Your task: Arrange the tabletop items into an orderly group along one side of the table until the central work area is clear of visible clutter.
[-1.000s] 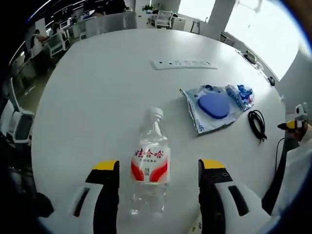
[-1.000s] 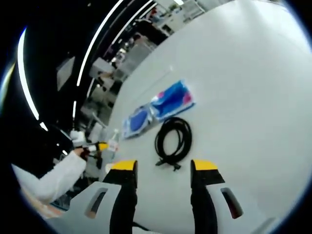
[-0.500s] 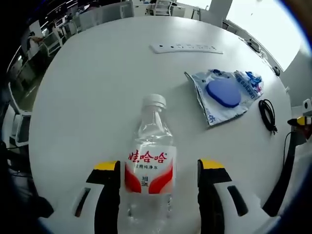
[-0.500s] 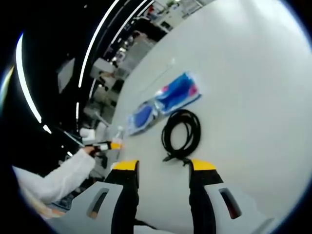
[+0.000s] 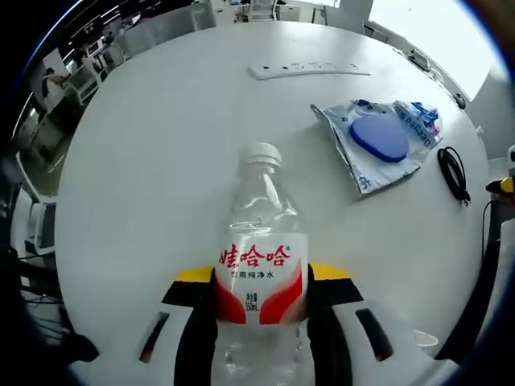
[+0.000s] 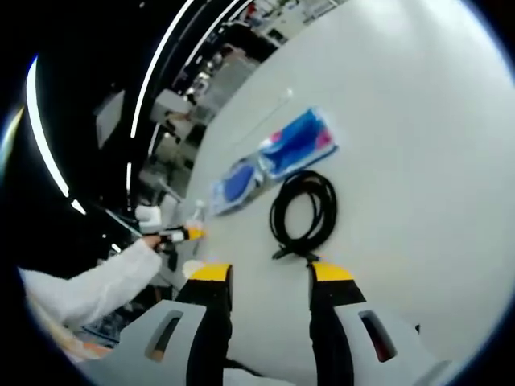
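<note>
Bright daylight floods in from windows (image 5: 426,32) at the upper right of the left gripper view, washing the white bench (image 5: 161,161) pale with soft, faint shadows. In the right gripper view the bench (image 6: 418,121) glares near white; ceiling strip lights (image 6: 161,72) streak and bend with fisheye distortion

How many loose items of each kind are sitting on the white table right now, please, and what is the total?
Water bottle, between the left tongs: 1
Plastic packets: 2, one with a blue disc, one with blue print
Coiled black cable, ahead of the right tongs: 1
White power strip: 1
Total: 5
</note>
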Action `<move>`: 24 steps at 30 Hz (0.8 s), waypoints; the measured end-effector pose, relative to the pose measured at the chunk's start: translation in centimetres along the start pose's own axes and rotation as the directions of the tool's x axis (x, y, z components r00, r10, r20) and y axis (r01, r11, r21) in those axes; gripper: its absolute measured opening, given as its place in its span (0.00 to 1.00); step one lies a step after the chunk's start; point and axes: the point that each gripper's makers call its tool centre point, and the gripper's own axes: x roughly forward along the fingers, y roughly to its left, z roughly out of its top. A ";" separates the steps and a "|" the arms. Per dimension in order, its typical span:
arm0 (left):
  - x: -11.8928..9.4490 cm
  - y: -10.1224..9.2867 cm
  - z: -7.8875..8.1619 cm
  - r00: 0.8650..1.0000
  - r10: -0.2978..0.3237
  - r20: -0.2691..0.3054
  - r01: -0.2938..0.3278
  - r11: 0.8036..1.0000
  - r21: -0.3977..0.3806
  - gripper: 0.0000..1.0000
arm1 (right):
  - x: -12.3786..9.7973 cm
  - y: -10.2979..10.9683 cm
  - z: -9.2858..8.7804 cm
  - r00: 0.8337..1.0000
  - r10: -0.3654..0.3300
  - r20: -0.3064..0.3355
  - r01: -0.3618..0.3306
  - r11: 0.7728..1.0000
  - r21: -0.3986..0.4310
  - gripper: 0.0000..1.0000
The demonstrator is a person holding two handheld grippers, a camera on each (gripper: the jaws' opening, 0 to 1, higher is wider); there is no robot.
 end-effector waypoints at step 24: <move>-9.7 -2.7 5.3 0.915 0.099 0.392 -0.081 0.995 -0.063 0.38 | 0.1 1.4 0.6 0.998 0.052 0.020 -0.051 0.999 -0.018 0.32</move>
